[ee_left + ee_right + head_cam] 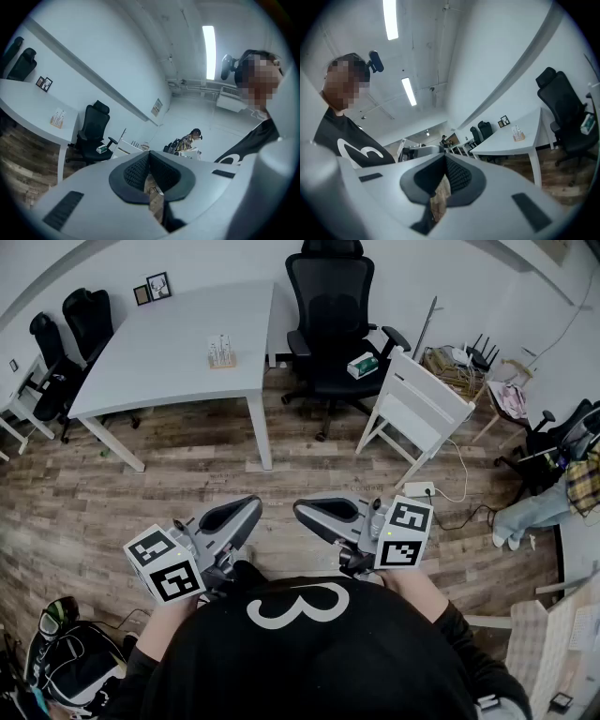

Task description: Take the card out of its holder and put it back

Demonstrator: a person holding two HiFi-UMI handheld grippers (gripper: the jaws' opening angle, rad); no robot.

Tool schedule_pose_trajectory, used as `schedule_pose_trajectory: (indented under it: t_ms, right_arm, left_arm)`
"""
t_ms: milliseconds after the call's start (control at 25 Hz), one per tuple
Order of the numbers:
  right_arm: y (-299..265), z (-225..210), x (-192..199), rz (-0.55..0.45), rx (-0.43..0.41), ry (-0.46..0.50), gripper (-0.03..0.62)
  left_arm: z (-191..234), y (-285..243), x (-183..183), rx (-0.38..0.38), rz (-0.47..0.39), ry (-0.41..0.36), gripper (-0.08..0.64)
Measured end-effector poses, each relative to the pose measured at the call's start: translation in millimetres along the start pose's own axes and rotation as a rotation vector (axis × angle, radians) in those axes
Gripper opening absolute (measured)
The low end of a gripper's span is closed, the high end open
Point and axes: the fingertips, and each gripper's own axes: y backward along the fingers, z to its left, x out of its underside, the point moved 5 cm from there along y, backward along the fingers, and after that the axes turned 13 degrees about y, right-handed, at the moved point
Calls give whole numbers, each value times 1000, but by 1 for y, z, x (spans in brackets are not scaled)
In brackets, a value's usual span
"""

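Note:
The card holder [221, 352], a small wooden stand with white cards upright in it, sits on the white table [169, 343] far ahead of me. It also shows small in the left gripper view [57, 118] and in the right gripper view [518, 135]. My left gripper [251, 507] and right gripper [302, 510] are held close to my body above the wooden floor, tips turned toward each other. Both are far from the holder. The left gripper [150, 157] has its pads together with nothing between them. So does the right gripper [444, 159].
A black office chair [328, 324] with a tissue box [361, 365] on its seat stands right of the table. Beside it is a white wooden chair [417, 409]. A power strip [418, 490] and cables lie on the floor. Another person's legs [539, 512] show at right.

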Motion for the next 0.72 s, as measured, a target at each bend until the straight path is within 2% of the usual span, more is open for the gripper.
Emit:
schedule_pose_trajectory:
  t_ms: [360,520,720]
  right_arm:
    - [1,-1,1,-20,-11,-10,9]
    - [-2,-4,4,-26,-17,-24,9]
    - [-10,-19,13,-29,8,-78,9]
  left_arm:
    - [-1,-4,5,-16,19,-4,14]
    - [3,-6,6,-20,41,-35,13]
    - [22,-7,2,2,34,32,12]
